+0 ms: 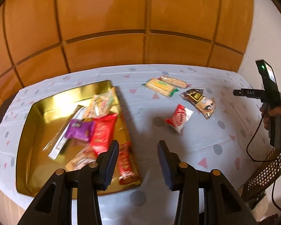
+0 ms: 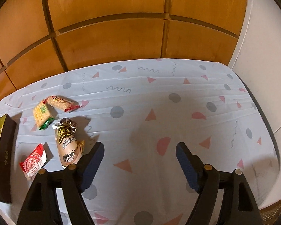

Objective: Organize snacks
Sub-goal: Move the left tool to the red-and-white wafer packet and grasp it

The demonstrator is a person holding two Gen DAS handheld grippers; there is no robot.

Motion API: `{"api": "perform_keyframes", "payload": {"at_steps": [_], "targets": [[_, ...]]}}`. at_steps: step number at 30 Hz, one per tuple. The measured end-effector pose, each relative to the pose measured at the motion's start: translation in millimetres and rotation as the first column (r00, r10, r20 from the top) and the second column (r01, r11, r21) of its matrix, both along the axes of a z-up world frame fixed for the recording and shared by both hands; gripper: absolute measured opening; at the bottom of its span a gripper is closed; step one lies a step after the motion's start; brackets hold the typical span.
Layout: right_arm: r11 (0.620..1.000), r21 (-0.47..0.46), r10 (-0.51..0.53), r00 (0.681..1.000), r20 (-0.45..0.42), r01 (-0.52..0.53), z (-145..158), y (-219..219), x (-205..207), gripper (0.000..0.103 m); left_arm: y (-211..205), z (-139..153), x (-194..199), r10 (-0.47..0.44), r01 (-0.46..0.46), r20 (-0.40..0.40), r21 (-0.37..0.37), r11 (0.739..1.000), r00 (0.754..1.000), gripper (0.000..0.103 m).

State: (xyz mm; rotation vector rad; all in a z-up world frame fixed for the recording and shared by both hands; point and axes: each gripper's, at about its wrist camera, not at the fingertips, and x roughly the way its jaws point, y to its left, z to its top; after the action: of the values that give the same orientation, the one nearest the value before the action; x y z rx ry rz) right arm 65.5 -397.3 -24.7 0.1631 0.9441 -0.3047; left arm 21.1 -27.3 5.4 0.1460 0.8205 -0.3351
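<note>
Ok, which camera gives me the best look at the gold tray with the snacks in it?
The left wrist view. It shows the whole gold tray, open side up, with the purple packet and red packets inside. The right wrist view catches only the tray's dark outer wall and a sliver of gold at the left edge.

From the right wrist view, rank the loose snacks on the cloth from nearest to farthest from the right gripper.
1. Brown-and-cream snack pack, just beside the right gripper, on its left.
2. Red-and-white packet, farther left, near the gold tray.
3. Green-ended cracker pack and red-ended cracker pack, far left; too close to call.
</note>
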Motion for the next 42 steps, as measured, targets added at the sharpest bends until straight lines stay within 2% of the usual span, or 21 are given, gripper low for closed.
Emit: {"api": "perform_keyframes", "payload": {"at_steps": [11,23,29,34,42], "targets": [[1.000,0.025,0.006,1.000,0.020,-0.006,1,-1,2,0.085,-50,-10,7,-0.127,0.128,-0.021,0.070,0.989,0.992,0.043],[0.999,0.046,0.005,1.000,0.030,-0.007,2,-1,2,0.087,-74,-25,19,-0.176,0.182,-0.076,0.088,0.979,0.982,0.043],[0.999,0.050,0.003,1.000,0.020,-0.004,1,-2,3,0.089,-83,-34,35,-0.183,0.192,-0.138,0.056,0.980,0.973,0.043],[0.999,0.051,-0.005,1.000,0.008,0.004,-1,-3,4,0.089,-94,-40,55,-0.221,0.229,-0.206,0.016,0.973,0.953,0.044],[0.998,0.059,0.016,1.000,0.014,-0.017,1,0,3,0.090,-125,-59,82,-0.249,0.279,-0.242,0.096,0.956,0.938,0.048]]}}
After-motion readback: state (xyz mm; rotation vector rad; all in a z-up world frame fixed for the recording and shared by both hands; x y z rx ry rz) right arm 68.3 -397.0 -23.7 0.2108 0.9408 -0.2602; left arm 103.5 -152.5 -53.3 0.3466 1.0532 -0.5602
